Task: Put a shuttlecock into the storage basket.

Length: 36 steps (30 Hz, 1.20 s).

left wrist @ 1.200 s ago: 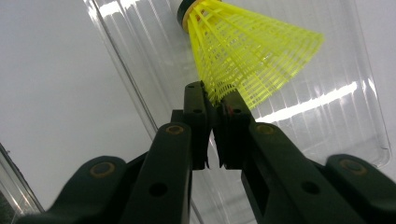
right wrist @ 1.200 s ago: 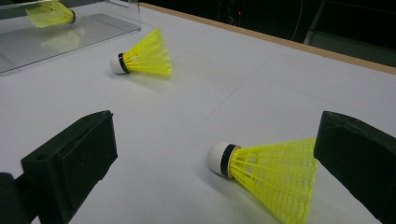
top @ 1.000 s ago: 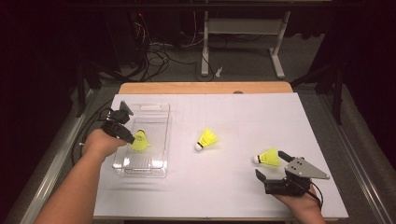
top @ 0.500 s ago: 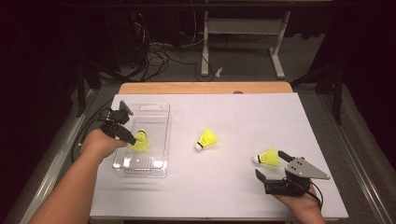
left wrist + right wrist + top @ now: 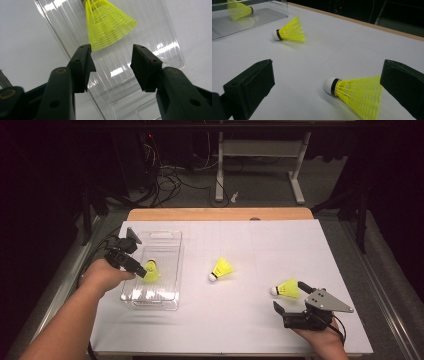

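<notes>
As jaws part over clear tray, drop of first shuttlecock looks done.
Left gripper [image 5: 141, 270] about half open, jaws just been opening, nothing pinched; yellow shuttlecock [image 5: 107, 23] free beyond the tips, lying in clear plastic tray [image 5: 165, 295] at counter [image 5: 240, 330] left. Since a second ago: grip let go, shuttlecock left in tray, so one of three likely placed. Right gripper [image 5: 327, 82] wide open, holding nothing, straddling second shuttlecock [image 5: 354, 93] on counter, pads apart from it. Third shuttlecock [image 5: 221, 269] mid-counter, untouched. No brands, labels or writing readable.
</notes>
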Available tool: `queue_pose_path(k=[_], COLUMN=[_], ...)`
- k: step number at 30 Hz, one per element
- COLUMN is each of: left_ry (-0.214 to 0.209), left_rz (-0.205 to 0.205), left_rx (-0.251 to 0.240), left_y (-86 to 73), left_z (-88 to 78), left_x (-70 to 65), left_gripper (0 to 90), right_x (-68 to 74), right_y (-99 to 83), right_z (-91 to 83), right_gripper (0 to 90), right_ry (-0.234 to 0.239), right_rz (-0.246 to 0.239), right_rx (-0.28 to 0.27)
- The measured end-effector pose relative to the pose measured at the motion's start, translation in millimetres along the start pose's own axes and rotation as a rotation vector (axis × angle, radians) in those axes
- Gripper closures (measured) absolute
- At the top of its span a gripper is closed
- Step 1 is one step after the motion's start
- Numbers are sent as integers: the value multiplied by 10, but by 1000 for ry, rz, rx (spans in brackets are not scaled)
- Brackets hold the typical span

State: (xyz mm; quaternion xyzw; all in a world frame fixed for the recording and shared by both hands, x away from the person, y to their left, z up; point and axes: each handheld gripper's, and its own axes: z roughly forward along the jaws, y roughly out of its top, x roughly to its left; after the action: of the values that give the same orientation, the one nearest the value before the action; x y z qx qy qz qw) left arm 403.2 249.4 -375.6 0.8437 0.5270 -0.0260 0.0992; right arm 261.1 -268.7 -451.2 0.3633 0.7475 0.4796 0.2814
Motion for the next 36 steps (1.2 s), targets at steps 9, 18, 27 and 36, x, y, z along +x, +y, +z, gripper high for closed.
queue_pose_path(k=[9,18,27,36], left_ry=[-6,-41,-41,-34], left_rz=[11,13,27,49], left_rx=[-8,2,15,21], left_y=[8,15,14,58], left_z=[-51,-97,-91,-110], left_x=[-76,-139,-193,-301], left_gripper=[426,368,279,100], right_x=[-2,-1,2,-20], right_y=[0,2,3,7], right_z=[-1,-3,0,17], right_gripper=[0,0,0,0], right_ry=[-1,0,-3,-6], right_rz=[1,3,2,20], right_rx=[0,-1,0,-3])
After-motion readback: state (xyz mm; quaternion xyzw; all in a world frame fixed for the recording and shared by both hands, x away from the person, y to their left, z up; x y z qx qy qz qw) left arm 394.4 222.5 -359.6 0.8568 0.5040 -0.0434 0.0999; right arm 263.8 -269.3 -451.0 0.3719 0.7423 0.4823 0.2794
